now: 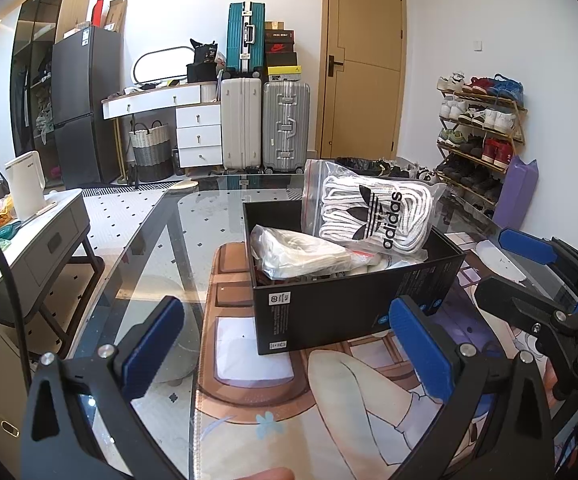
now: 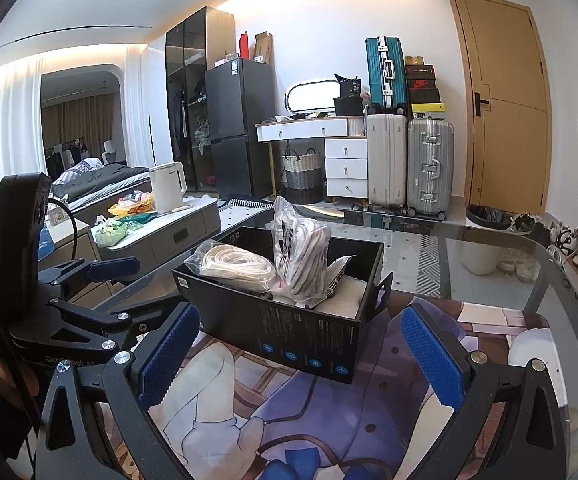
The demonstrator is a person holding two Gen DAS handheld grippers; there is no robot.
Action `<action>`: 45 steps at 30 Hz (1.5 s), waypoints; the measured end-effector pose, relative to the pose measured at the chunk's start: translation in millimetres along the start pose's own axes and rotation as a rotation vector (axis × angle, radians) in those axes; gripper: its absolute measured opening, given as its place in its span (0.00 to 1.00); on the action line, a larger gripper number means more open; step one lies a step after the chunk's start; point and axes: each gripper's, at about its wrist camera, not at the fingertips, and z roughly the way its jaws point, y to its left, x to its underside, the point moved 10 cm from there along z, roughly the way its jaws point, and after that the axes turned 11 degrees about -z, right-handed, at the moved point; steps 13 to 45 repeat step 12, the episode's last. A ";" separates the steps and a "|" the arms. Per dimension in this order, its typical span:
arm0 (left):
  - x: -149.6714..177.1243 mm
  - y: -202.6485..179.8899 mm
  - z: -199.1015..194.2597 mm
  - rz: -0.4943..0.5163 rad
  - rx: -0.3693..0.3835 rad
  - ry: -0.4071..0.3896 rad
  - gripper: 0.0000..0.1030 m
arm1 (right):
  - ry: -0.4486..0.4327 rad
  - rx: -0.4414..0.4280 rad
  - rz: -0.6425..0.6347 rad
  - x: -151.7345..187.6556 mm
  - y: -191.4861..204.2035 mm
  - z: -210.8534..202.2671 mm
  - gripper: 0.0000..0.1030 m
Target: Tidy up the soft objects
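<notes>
Left gripper [image 1: 287, 346] — jaws spread wide, nothing between the blue pads [image 1: 155, 346], held low and level. Right gripper [image 2: 297, 354] likewise wide apart and empty — pads [image 2: 433, 354] clear. Side by side, both pointing forward, each visible in the other's view.
</notes>
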 end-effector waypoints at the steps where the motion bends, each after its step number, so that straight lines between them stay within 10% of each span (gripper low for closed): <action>1: -0.3 0.1 -0.1 0.001 0.001 -0.001 1.00 | 0.000 0.000 0.000 0.0 -0.1 0.0 0.99; 45: -0.8 -0.3 -1.0 -0.001 0.003 -0.004 1.00 | 0.001 0.001 -0.001 0.4 -0.3 0.1 0.99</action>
